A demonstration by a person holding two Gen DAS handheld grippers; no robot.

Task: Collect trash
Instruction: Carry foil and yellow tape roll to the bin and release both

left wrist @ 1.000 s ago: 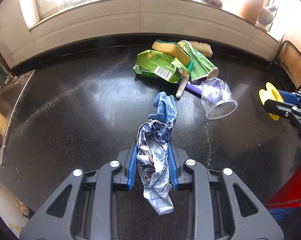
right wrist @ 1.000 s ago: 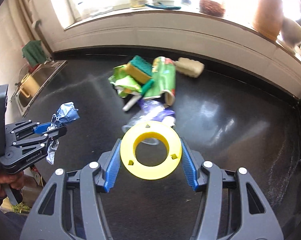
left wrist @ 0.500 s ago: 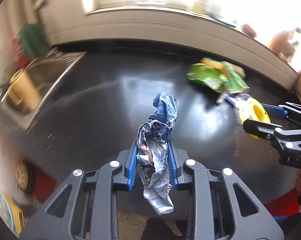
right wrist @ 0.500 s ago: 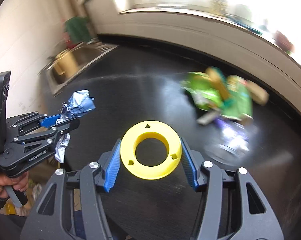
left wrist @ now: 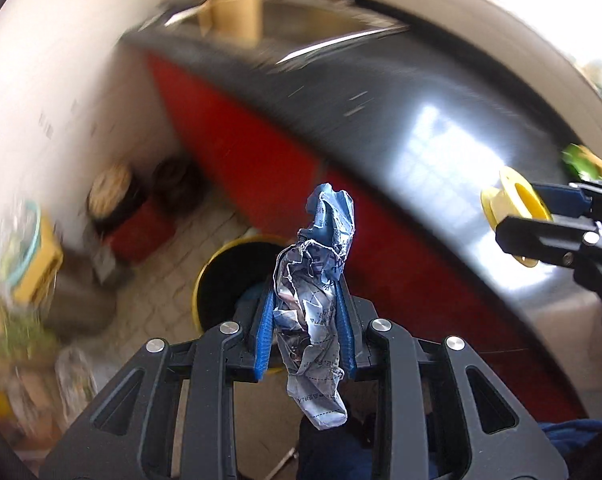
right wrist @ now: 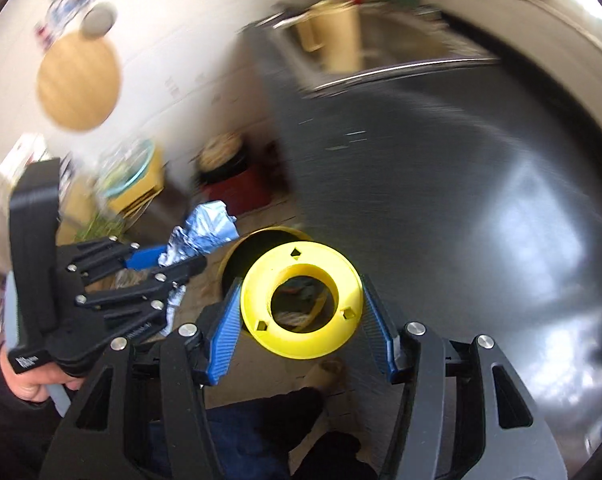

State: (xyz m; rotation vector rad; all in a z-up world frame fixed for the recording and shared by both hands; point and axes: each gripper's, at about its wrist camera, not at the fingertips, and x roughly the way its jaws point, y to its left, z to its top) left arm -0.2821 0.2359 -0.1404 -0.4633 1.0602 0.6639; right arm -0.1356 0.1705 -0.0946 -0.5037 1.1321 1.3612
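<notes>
My left gripper (left wrist: pixel 306 300) is shut on a crumpled blue and silver wrapper (left wrist: pixel 315 280), held in the air above a yellow-rimmed bin (left wrist: pixel 221 276) on the floor. The wrapper also shows in the right wrist view (right wrist: pixel 199 236). My right gripper (right wrist: pixel 299 300) is shut on a yellow plastic ring (right wrist: pixel 301 304), held over the same bin (right wrist: pixel 261 236), whose rim shows behind and through the ring. The ring also shows at the right of the left wrist view (left wrist: pixel 515 212).
The black counter (right wrist: pixel 441 184) with a red front (left wrist: pixel 269 168) runs to the right, with a sink (right wrist: pixel 401 48) at its far end. Boxes, pots and clutter (left wrist: pixel 113 208) stand on the floor by the white wall. The background is blurred.
Both grippers have swung left, off the counter and down toward the floor bin, each still holding its item. The trash pile on the counter has almost left the view.
</notes>
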